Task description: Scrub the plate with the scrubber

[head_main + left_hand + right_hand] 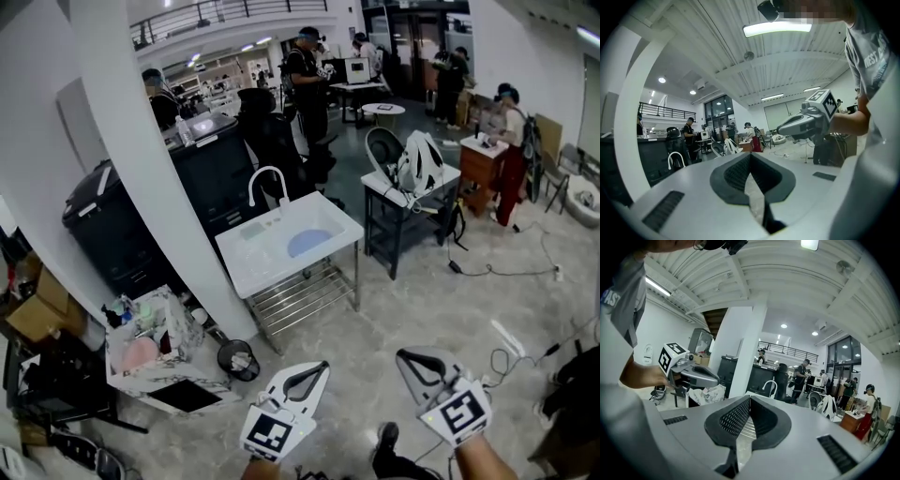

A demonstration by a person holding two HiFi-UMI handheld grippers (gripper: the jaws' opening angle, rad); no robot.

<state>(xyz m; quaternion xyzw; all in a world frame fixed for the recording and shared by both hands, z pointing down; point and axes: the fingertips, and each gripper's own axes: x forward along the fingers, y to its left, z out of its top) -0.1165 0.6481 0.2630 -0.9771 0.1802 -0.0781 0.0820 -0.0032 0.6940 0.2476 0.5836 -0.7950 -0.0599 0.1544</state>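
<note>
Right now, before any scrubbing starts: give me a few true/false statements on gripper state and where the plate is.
The left gripper is shut and empty. True.
The right gripper holds a scrubber. False: it is shut on nothing.
The round blue plate lies in the white sink basin. True.
Both grippers hover over the sink. False: they are over the grey stone floor, short of it.

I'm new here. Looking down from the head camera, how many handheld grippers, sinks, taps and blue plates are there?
grippers: 2 (left gripper, right gripper)
sink: 1
tap: 1
blue plate: 1
total: 5
</note>
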